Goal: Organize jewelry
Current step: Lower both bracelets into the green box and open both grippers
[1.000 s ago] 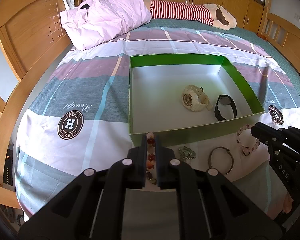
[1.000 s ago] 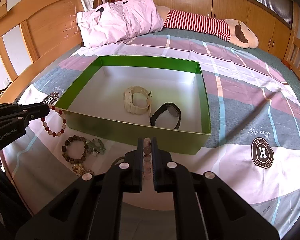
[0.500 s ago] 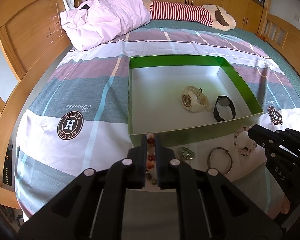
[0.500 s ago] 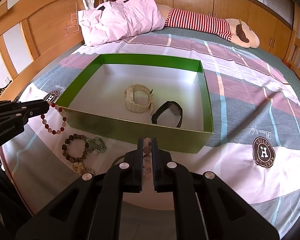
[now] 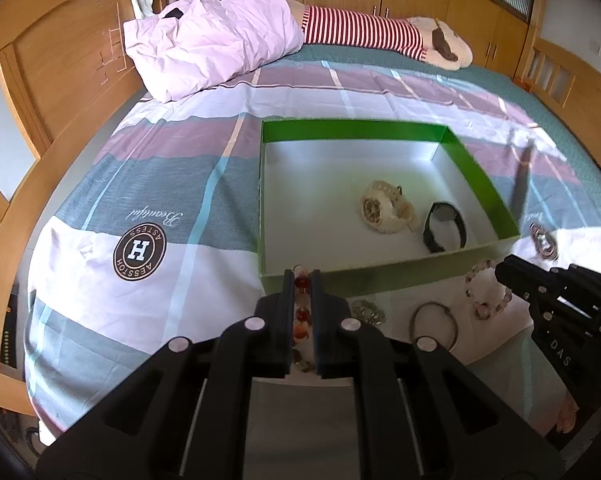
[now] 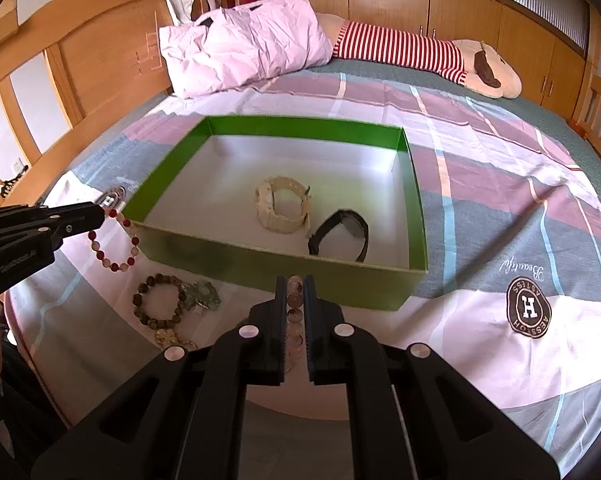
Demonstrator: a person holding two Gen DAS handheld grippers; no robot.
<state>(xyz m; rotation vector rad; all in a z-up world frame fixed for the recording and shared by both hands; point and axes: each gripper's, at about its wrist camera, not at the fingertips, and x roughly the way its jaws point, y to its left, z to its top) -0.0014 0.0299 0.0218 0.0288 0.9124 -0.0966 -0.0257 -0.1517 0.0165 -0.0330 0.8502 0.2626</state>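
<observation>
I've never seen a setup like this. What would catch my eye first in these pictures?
Probably the bright green box lying open on the patchwork bedspread, with a cream watch and a black watch inside. Next, the two black tongs in front of it: the left tongs pinch a red-and-white bead bracelet, the right tongs a pale pink bead bracelet.

The left gripper's fingers hid most of the red bracelet. The box wall concealed part of the black watch. A gold item was too small to identify.
</observation>
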